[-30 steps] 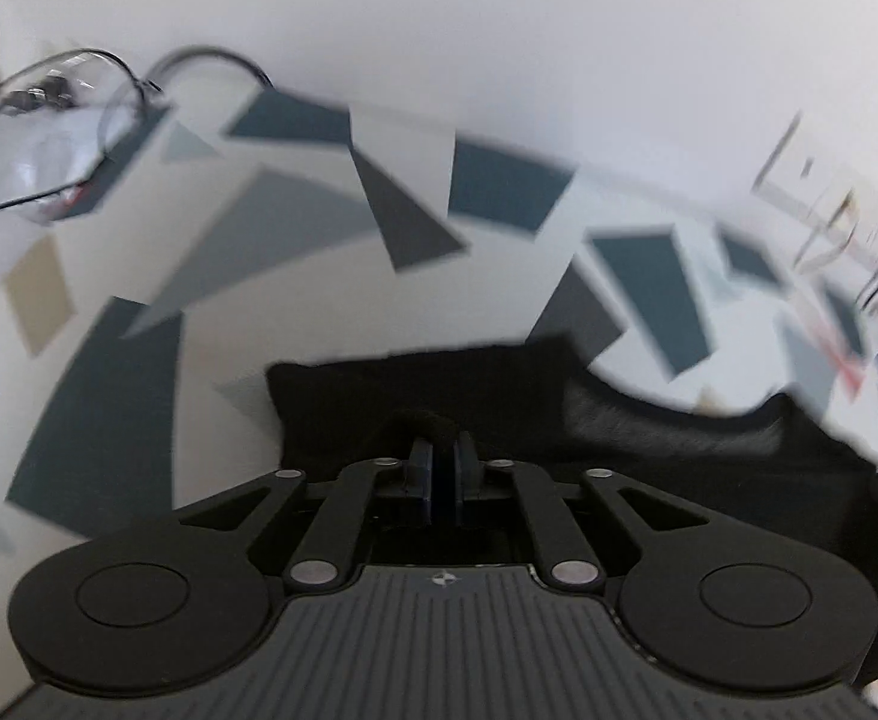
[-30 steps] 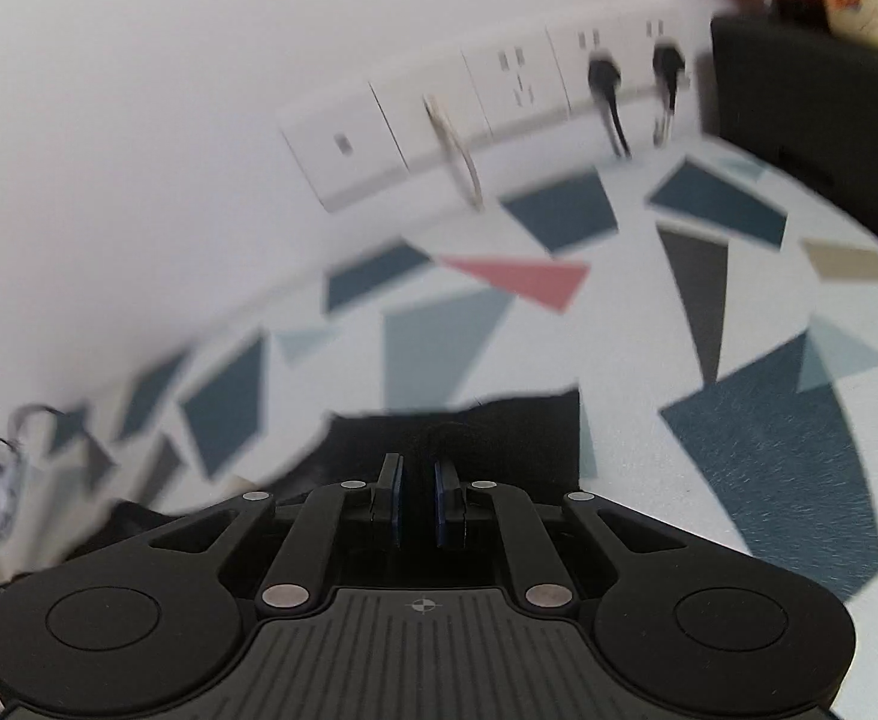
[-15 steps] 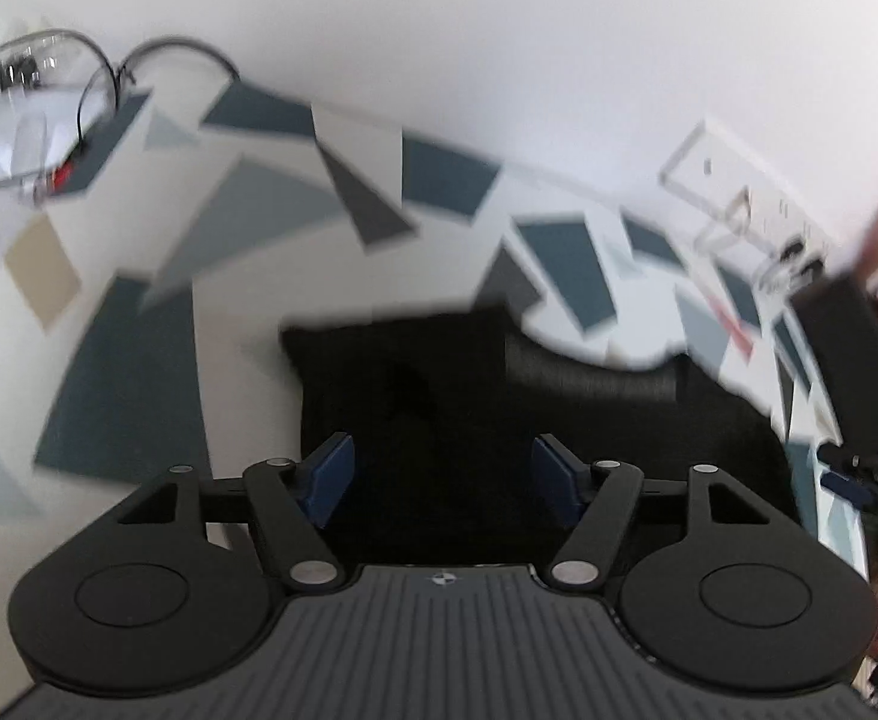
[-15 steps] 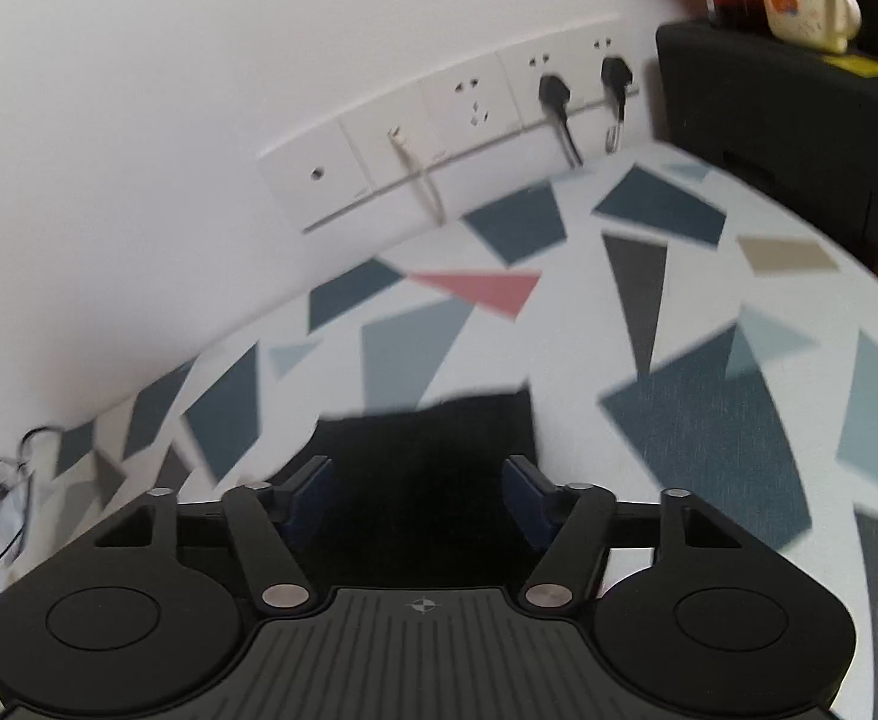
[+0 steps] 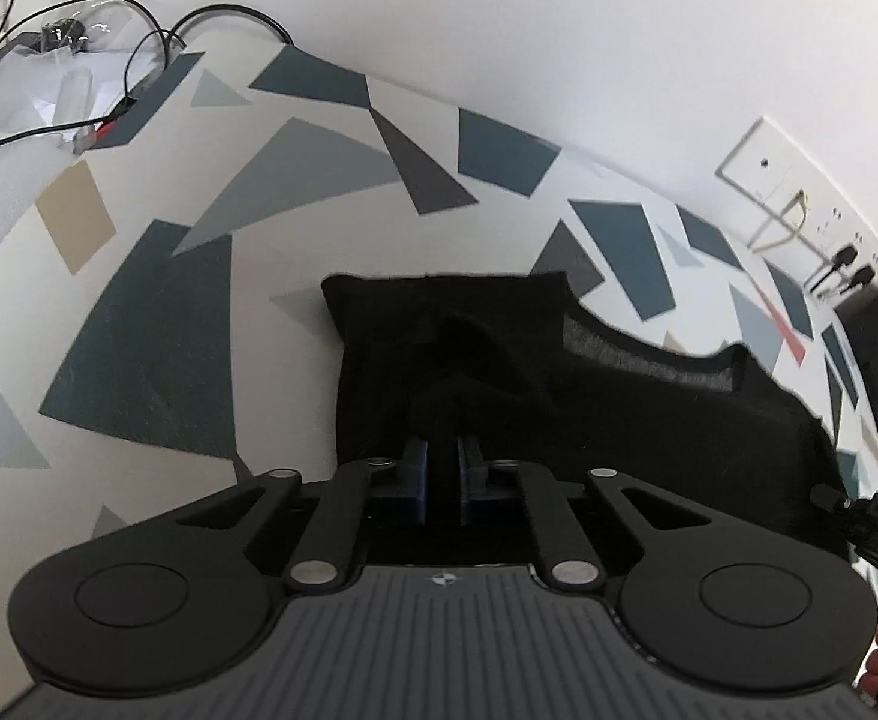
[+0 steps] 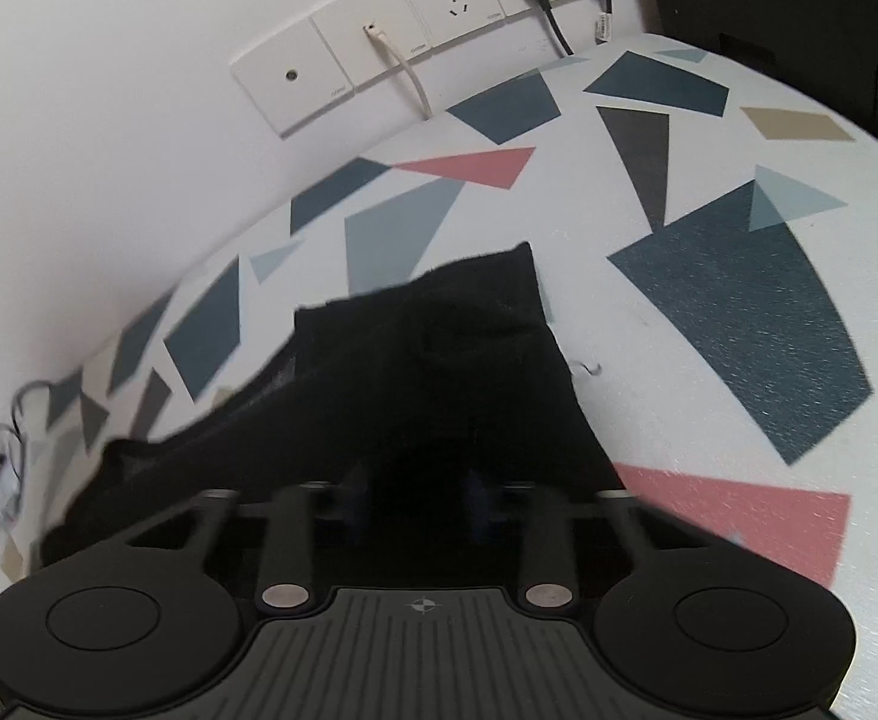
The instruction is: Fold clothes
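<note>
We are pinching the black garment with the left gripper, its jaws having just closed on a raised fold. Our right gripper is blurred, just closing onto the cloth spreading ahead of it.

Black garment, white tablecloth with coloured shards

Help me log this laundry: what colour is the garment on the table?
Plain black garment, no visible print; the right wrist view shows it best against the patterned tablecloth.
</note>
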Tool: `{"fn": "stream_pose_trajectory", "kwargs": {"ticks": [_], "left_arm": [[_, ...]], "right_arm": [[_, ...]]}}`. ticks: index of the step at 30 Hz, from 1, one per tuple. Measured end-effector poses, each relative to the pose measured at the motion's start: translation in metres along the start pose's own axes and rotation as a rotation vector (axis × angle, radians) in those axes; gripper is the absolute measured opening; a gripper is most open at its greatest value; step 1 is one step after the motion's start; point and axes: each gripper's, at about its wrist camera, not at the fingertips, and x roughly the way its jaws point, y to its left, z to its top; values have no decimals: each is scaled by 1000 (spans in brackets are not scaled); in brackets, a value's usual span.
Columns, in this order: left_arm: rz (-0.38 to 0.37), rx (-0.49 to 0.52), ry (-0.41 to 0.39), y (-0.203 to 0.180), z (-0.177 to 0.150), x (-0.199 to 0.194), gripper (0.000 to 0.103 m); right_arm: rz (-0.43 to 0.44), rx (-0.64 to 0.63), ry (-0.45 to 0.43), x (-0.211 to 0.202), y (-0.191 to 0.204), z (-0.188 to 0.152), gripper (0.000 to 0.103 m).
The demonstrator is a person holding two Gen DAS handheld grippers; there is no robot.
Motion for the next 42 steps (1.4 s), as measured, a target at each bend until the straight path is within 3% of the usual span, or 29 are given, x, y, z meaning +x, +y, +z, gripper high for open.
{"fn": "stream_pose_trajectory", "kwargs": {"ticks": [6,10,12,13,14,16,19,21,25,28,30,31,34,35,36,37,38,42], "left_arm": [[-38,-54,-28,-4,27,-10,9],[-17,-93,-95,-8,69,10,9],[22,-69,-174,-12,87,23,12],[63,-52,-209,-15,94,31,23],[117,-38,-220,-18,101,40,49],[190,-7,-201,-20,107,51,75],[198,56,-158,-15,99,46,75],[196,83,-100,-8,83,40,75],[199,98,14,7,36,25,75],[173,108,28,10,5,14,75],[165,141,24,7,-8,12,72],[163,153,21,5,-13,13,64],[126,128,21,7,-20,16,20],[118,89,15,9,-22,16,15],[112,47,9,12,-24,15,12],[109,27,1,13,-24,13,9],[106,10,-7,13,-25,11,8],[96,-3,-30,10,-23,3,7]], "right_arm": [[72,-35,-97,-16,14,23,4],[101,-63,-147,-1,33,56,4],[109,-69,-178,14,43,74,4],[102,-74,-200,24,48,82,5],[92,-70,-213,35,52,89,8],[62,-59,-203,57,57,101,24],[0,-90,-200,65,58,103,41],[-38,-112,-212,54,52,98,64],[-86,-67,-190,17,18,71,65],[-122,13,-133,-13,-9,36,65],[-159,0,-102,-28,-12,12,65],[-171,-21,-84,-32,-12,0,65],[-195,-75,-38,-34,-10,-22,63],[-193,-85,-39,-33,-9,-25,62],[-185,-101,-47,-32,-8,-27,50],[-177,-119,-58,-32,-6,-29,26],[-165,-136,-67,-32,-3,-29,14],[-136,-163,-90,-29,4,-27,9]]}}
